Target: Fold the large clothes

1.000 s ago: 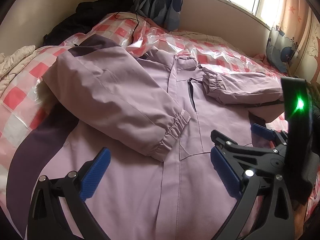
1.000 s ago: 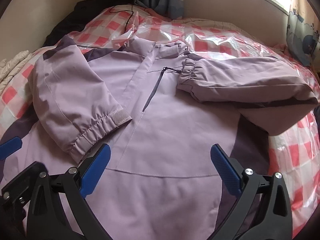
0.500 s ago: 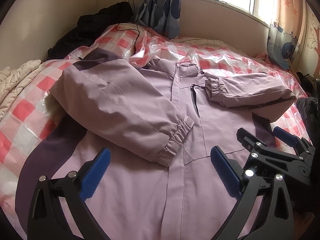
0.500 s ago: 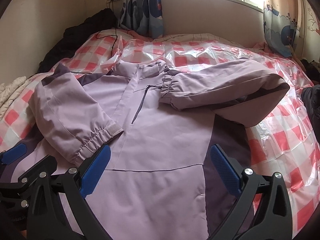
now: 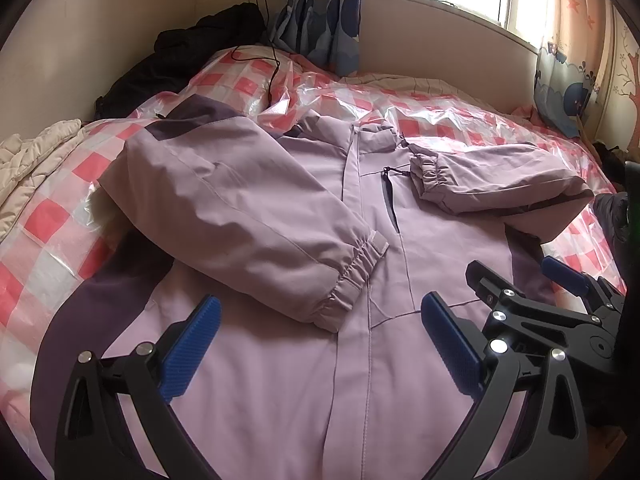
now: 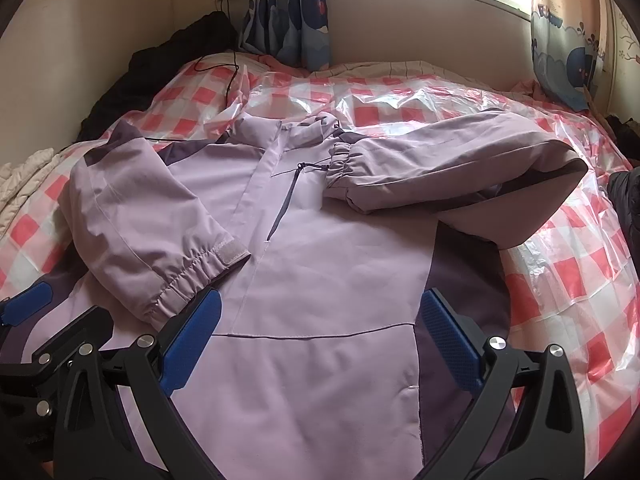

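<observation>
Left claw (image 5: 320,344) and right claw (image 6: 320,340): both spread wide, gripping nothing, positioned above the lower body of the lilac jacket (image 6: 340,280). The jacket lies face up on the bed (image 6: 560,264), both sleeves folded across its chest. Beyond: curtains (image 6: 296,12).

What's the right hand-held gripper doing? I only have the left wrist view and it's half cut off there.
Observer: The right hand-held gripper is open over the jacket front, with nothing between its pads.
Operator: What's under its outer pad?
Observer: The edge of the jacket's dark side panel. The checked plastic sheet lies just beyond that panel.
</observation>
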`<move>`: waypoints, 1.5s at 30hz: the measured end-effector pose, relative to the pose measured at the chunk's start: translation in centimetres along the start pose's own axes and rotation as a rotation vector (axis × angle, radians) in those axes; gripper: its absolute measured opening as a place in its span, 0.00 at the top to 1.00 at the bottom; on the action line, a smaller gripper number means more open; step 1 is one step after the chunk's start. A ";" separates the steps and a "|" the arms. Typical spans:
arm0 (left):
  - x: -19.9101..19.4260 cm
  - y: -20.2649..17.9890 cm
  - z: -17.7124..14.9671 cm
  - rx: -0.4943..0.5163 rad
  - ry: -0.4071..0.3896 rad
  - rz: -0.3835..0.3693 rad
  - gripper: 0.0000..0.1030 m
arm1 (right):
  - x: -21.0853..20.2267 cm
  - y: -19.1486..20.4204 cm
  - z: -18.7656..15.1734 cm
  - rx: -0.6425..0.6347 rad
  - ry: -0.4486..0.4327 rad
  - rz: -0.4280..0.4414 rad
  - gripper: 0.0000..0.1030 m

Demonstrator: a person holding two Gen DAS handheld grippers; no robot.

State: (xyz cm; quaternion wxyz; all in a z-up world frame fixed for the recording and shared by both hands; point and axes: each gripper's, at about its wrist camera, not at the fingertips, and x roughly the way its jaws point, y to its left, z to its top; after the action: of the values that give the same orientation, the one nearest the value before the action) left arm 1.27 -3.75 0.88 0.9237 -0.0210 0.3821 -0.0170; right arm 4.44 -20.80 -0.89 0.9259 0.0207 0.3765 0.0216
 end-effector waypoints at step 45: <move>4.0 1.9 -1.2 -0.075 0.146 -0.016 0.07 | 3.2 -42.6 3.3 1.173 -0.148 0.693 0.07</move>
State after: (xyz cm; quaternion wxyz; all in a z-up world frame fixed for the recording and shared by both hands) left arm 3.26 -2.09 -2.87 0.8918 -0.0575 0.4485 -0.0113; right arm 10.05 -63.26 -3.11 0.7245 0.6397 0.2330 0.1078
